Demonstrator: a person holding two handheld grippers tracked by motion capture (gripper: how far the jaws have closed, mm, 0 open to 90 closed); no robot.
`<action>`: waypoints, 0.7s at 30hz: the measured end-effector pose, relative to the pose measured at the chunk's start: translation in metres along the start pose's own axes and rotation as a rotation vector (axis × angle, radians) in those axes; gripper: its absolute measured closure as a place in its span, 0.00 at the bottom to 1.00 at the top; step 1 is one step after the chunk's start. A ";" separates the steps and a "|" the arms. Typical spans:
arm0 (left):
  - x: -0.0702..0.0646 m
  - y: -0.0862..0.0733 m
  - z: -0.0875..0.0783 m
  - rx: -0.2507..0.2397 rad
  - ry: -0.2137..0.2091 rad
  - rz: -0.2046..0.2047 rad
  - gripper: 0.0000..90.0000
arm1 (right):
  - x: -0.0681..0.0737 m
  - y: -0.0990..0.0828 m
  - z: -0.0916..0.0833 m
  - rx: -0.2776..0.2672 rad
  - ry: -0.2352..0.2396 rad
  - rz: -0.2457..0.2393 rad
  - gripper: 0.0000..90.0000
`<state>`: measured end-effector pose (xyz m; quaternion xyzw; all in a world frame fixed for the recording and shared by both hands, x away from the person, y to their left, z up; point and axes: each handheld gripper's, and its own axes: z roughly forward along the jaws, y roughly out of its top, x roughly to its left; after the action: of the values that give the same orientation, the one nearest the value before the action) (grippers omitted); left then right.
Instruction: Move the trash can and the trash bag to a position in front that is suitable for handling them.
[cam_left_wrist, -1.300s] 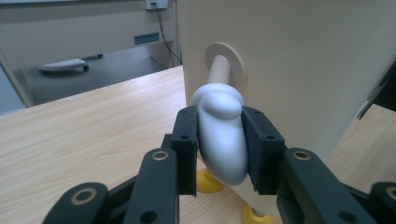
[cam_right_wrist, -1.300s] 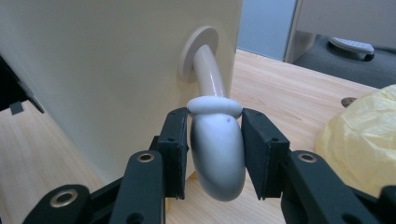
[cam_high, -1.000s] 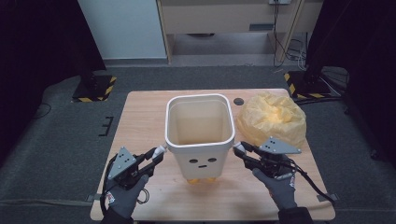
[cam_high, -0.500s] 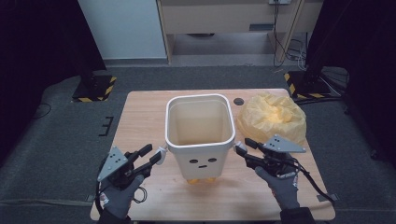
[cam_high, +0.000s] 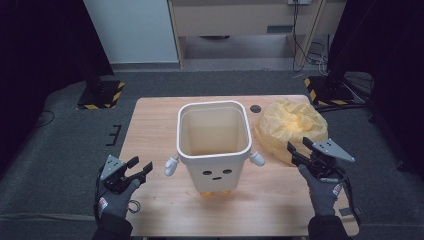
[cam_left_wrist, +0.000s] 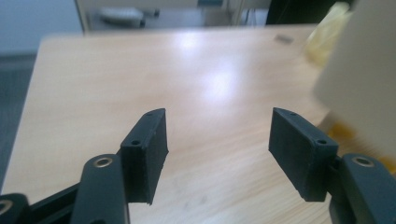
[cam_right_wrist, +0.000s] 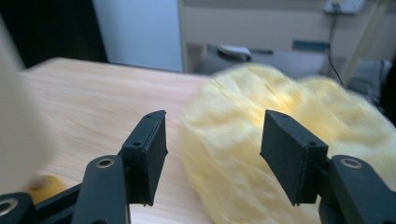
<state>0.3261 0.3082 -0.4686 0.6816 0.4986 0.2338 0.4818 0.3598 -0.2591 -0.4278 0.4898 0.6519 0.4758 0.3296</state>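
Observation:
A white bin with a small face, stubby arms and yellow feet stands upright mid-table; its inside looks empty. A crumpled yellow plastic bag lies to its right. My left gripper is open near the table's left edge, apart from the bin, with nothing between its jaws. In the left gripper view the open left gripper faces bare wood, with the bin's wall at the right. My right gripper is open at the bag's near side. The right gripper view has the open right gripper facing the blurred bag.
The wooden table has a small black disc near its far edge. Black stands with hazard-striped bases sit on the grey floor at both far corners. A cabinet stands behind the table.
Both grippers have drawn away from the bin: the left one out toward the table's left edge, the right one rightward to the yellow bag. Both stay open.

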 end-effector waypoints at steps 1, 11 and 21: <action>0.004 -0.002 0.003 0.006 0.000 -0.015 0.41 | -0.004 -0.004 0.004 0.011 -0.008 0.007 0.45; 0.009 -0.010 0.017 0.060 0.014 0.002 0.36 | -0.006 0.006 0.056 0.025 -0.068 0.030 0.43; 0.008 -0.011 0.017 0.062 0.007 0.000 0.36 | -0.007 -0.004 0.096 0.201 -0.185 -0.044 0.63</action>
<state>0.3377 0.3087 -0.4871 0.6955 0.5073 0.2205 0.4586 0.4462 -0.2375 -0.4633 0.5478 0.6736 0.3536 0.3481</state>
